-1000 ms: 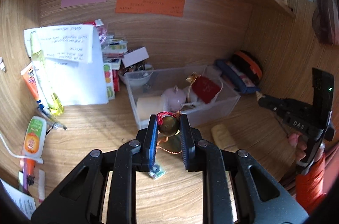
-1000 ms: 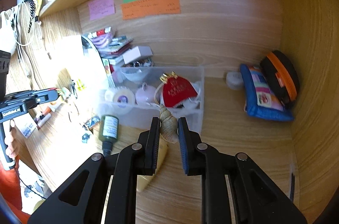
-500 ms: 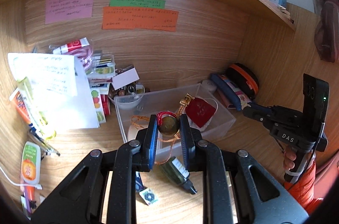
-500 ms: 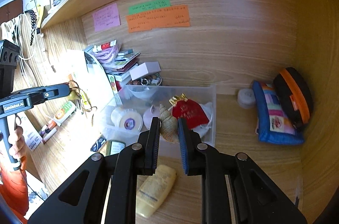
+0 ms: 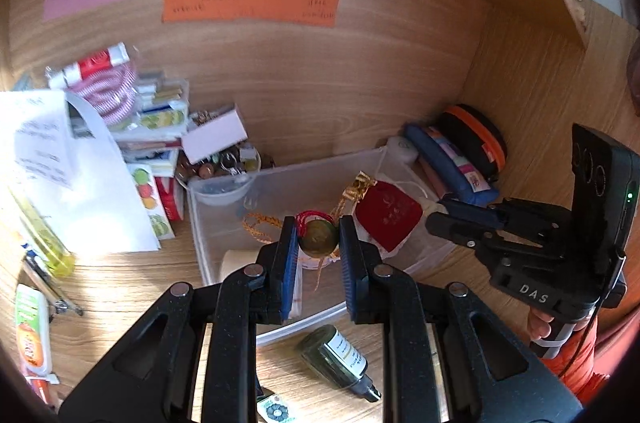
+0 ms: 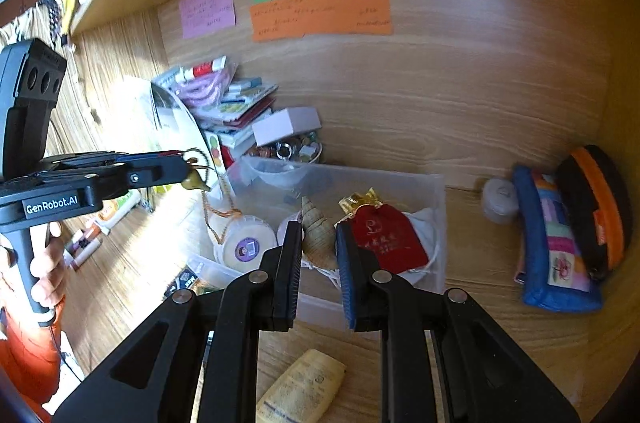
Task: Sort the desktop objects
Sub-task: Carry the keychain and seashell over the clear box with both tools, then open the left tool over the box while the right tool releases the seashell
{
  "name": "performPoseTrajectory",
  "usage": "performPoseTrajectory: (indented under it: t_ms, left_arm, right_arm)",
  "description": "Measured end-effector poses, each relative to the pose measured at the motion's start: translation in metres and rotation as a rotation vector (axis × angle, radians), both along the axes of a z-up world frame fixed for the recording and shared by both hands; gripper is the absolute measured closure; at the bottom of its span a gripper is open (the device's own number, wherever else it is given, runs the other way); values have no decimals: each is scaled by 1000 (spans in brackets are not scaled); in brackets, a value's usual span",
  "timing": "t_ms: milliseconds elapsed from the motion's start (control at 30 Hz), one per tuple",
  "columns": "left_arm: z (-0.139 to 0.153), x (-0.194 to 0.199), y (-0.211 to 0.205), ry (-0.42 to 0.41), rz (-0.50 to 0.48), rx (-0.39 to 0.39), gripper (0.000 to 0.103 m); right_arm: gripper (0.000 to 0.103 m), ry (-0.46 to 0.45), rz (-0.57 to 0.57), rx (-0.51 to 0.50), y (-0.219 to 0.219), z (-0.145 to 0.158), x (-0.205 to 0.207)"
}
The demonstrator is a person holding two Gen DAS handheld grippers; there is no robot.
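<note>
Your left tool [image 5: 318, 237] grips a brass bell [image 5: 319, 236] above the clear bin [image 5: 224, 223] on the desk [image 5: 120, 287], while your right tool [image 6: 318, 243] grips a seashell [image 6: 318, 235].

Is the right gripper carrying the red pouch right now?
No. The right gripper is shut on a spiral seashell, while the red pouch lies in the clear plastic bin.

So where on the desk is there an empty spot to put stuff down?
Bare wood lies between the clear bin and the blue pouch, and in front of the bin beside the yellow tube. The left side is crowded with the box stack and papers.
</note>
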State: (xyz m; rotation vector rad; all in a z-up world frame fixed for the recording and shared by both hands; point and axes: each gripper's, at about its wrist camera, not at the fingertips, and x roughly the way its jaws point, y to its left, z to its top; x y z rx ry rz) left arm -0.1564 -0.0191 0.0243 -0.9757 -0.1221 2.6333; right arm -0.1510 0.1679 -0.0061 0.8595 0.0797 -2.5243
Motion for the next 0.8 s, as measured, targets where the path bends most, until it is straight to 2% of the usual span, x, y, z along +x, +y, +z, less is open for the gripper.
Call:
performPoseTrajectory:
  t_ms: [333, 500, 700, 800]
  left_arm:
    - [-40, -24, 17, -84, -45, -24, 84]
    - [-50, -25, 22, -96, -62, -36, 84]
    - [-51, -25, 25, -87, -53, -66, 84]
    - [-50, -23, 26, -74, -42, -77, 74]
  right_arm:
    - [87, -81, -26, 4, 0, -31, -27]
    - [87, -105, -33, 9, 2, -40, -36]
    - [87, -91, -34, 37, -2, -43, -36]
    - [87, -70, -35, 60, -4, -42, -34]
